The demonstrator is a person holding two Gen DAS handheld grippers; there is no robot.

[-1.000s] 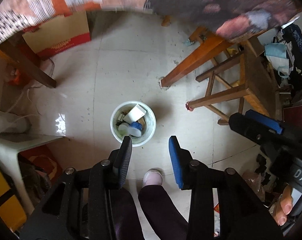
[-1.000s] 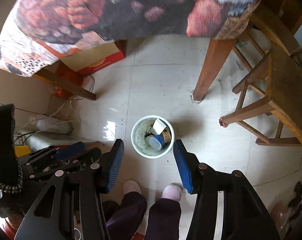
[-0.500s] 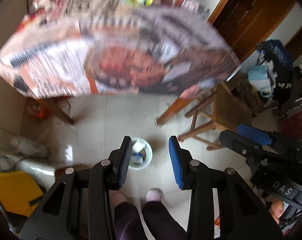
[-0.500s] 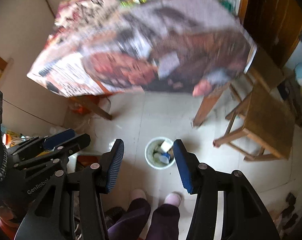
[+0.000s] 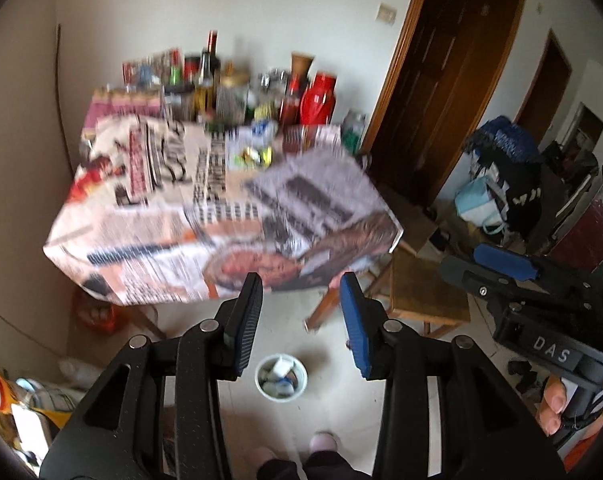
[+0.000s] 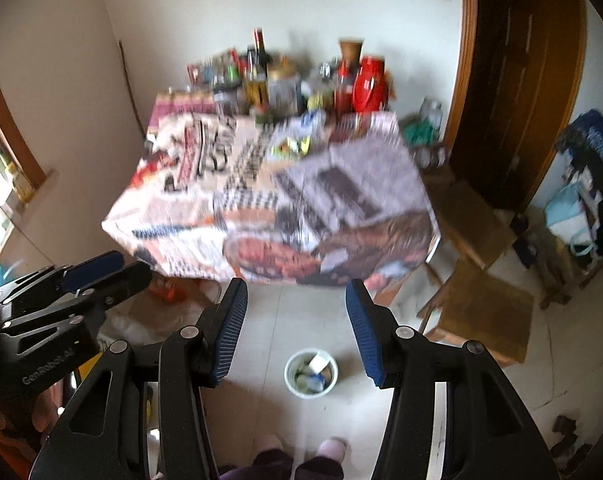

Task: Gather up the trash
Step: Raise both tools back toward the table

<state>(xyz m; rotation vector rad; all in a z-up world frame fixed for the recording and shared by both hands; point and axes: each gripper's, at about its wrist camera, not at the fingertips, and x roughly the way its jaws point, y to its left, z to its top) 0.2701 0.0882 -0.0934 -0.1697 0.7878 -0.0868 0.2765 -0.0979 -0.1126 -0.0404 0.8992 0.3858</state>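
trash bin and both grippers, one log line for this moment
left gripper: open, empty | right gripper: open, empty | trash bin: on floor, holds trash | table: cluttered

Home dining room: cluttered table (image 6: 269,200), wooden stools (image 6: 485,312), tiled floor (image 6: 285,340).

Both wrist cameras are looking forward and downward from high above the floor, each along its own tongs, side by side. They are sharing the cloth-covered bench (image 5: 221,216) (image 6: 273,208) (blurred), the white bin (image 5: 281,376) (image 6: 311,372) and the wooden stool (image 5: 425,292) (image 6: 485,312).
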